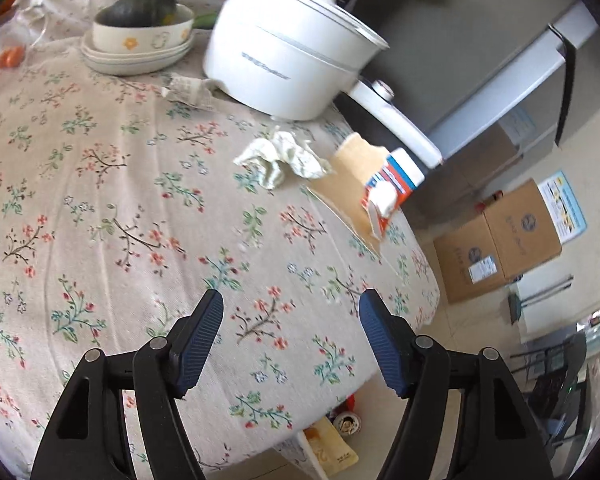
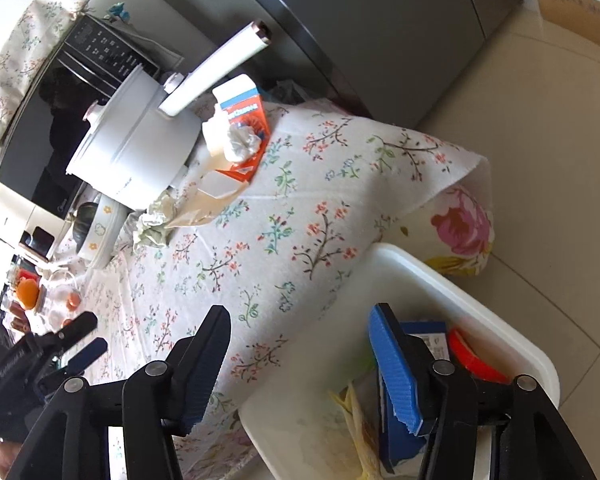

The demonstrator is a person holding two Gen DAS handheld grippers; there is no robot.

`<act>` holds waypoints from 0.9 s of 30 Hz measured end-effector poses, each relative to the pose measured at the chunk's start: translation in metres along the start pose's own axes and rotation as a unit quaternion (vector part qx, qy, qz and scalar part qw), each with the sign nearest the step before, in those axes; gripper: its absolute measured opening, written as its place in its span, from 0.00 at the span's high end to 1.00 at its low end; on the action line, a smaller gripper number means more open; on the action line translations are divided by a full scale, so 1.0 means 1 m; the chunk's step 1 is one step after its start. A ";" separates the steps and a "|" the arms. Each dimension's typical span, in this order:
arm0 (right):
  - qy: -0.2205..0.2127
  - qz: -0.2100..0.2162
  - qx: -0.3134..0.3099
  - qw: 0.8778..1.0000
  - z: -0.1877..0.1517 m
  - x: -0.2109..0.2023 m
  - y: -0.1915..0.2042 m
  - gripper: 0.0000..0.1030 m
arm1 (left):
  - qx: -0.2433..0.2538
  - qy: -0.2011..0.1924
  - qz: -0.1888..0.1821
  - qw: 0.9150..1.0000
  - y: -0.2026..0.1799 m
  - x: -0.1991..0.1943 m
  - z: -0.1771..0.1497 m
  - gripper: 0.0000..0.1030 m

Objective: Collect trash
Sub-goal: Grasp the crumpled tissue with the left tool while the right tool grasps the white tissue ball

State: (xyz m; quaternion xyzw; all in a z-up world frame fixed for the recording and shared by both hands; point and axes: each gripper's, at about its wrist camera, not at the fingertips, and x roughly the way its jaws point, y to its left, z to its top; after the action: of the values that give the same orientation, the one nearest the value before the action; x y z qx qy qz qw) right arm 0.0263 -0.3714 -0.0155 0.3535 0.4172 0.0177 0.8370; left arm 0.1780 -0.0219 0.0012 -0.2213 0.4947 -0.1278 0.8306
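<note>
While agape, both tongs (image 1: 291, 308) (image 2: 300, 322) empty.

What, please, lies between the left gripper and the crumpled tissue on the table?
Only bare floral tablecloth lies between the open left gripper and the crumpled tissue, as the left wrist view shows.

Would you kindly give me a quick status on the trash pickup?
Both tongs, left and right, open and empty. Crumpled tissue and torn carton on the table; white bin part filled. White pot close behind them.
</note>
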 end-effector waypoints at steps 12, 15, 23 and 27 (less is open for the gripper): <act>0.026 0.017 -0.022 0.999 0.025 0.036 0.046 0.39 | 0.042 -0.008 0.078 0.996 -0.021 0.057 0.076 0.28; 0.022 0.007 -0.054 0.998 0.047 0.051 0.064 0.38 | 0.062 0.000 0.095 0.994 -0.033 0.078 0.086 0.28; 0.003 -0.046 -0.112 0.993 0.111 0.108 0.085 0.36 | 0.106 0.019 0.167 0.980 -0.033 0.130 0.109 0.28; 0.009 -0.067 -0.147 0.987 0.125 0.140 0.101 0.36 | 0.106 0.008 0.162 0.981 -0.027 0.134 0.112 0.35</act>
State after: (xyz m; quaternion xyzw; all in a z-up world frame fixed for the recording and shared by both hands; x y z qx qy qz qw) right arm 0.2328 -0.3226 -0.0001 0.1976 0.4403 0.0261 0.8754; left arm 0.3402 -0.0763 -0.0418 -0.0480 0.5142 -0.0452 0.8551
